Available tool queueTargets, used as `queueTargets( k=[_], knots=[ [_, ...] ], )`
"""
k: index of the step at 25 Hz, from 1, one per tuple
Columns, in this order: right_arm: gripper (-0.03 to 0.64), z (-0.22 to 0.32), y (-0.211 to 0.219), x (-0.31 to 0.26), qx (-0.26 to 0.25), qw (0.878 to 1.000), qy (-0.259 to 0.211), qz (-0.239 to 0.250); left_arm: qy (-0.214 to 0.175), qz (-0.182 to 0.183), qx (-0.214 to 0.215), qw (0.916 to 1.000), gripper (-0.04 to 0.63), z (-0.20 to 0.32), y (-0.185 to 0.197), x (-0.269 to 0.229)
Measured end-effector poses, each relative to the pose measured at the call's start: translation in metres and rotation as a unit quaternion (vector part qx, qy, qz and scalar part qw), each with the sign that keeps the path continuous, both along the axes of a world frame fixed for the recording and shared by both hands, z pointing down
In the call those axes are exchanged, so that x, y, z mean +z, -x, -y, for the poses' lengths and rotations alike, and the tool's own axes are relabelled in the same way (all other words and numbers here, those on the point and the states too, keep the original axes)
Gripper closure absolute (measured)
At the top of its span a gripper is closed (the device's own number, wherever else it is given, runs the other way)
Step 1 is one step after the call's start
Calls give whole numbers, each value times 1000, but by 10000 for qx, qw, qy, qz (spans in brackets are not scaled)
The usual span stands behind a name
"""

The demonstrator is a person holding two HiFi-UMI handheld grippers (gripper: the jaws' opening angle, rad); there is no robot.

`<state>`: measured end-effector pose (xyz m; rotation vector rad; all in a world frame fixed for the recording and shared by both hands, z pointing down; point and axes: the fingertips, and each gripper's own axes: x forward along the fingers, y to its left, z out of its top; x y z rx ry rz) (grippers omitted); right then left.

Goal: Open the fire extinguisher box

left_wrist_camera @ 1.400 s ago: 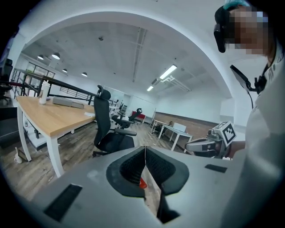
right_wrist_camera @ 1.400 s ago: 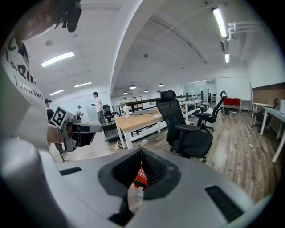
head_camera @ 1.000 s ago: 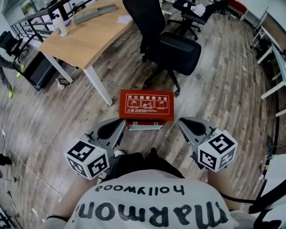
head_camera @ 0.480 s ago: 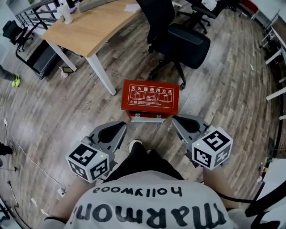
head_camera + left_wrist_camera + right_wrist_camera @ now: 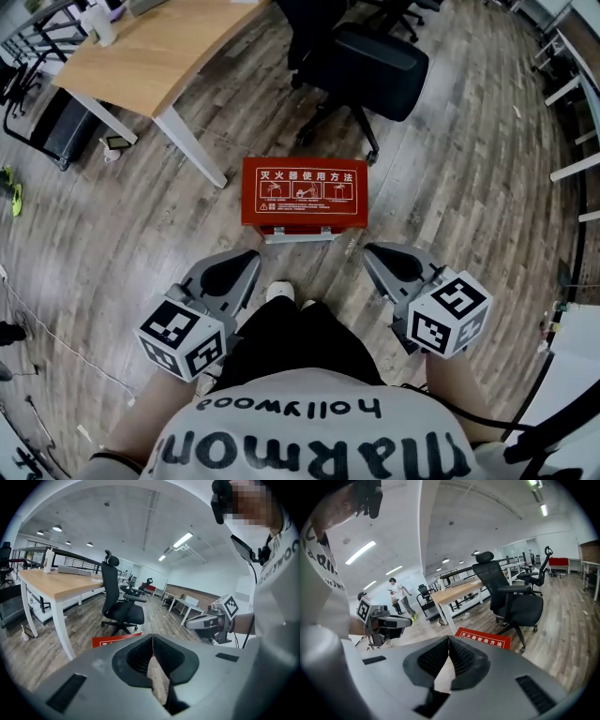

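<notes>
The red rectangular metal fire extinguisher box (image 5: pixel 304 195) is lying on the grey wood-plank floor (image 5: pixel 469 187), lid closed, just ahead of the person's feet. The left gripper (image 5: pixel 251 259) and right gripper (image 5: pixel 370 253) hover near its front corners, both squeezed fully together and empty. A black office chair (image 5: pixel 366 61) and a light wooden table (image 5: pixel 159 56) stand behind it.

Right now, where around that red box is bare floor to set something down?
Bare floor lies right of the red box, and left of it past the desk leg. The chair crowds the back; shoes stand in front.
</notes>
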<state>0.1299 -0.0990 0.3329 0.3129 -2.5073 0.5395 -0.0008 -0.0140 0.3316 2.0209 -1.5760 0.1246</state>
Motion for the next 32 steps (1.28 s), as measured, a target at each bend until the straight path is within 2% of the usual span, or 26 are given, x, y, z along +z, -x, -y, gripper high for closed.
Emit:
queueTargets(
  k=[5, 9, 14, 16, 21, 25, 27, 29, 31, 32],
  knots=[
    [607, 9, 16, 17, 209, 9998, 48, 58, -363, 135, 333, 9987, 585, 13, 9, 13],
    [607, 11, 29, 34, 327, 9993, 150, 43, -452, -130, 638, 9969, 584, 17, 11, 31],
    [606, 7, 34, 66, 227, 9997, 93, -43, -452, -270, 1065, 9929, 584, 19, 8, 63],
    [606, 2, 36, 84, 152, 9997, 207, -52, -466, -410, 1123, 9917, 584, 19, 5, 74],
    [604, -11, 46, 131, -402, 9975, 558, -136, -577, -550, 948, 9923, 584, 24, -3, 102],
    [603, -5, 48, 158, -554, 9962, 670, -45, -554, -722, 570, 9942, 583, 27, -15, 125],
    [568, -2, 48, 171, -602, 9952, 770, 42, -511, -820, 415, 9945, 583, 27, -22, 138],
    [495, -1, 47, 185, -630, 9930, 986, 165, -485, -934, 293, 9940, 581, 27, -28, 152],
    [488, 0, 44, 201, -644, 9907, 1170, 266, -494, -1116, 141, 9924, 562, 31, -33, 168],
    [488, 0, 42, 211, -659, 9899, 1221, 292, -491, -1224, 59, 9912, 530, 33, -35, 176]
  ],
)
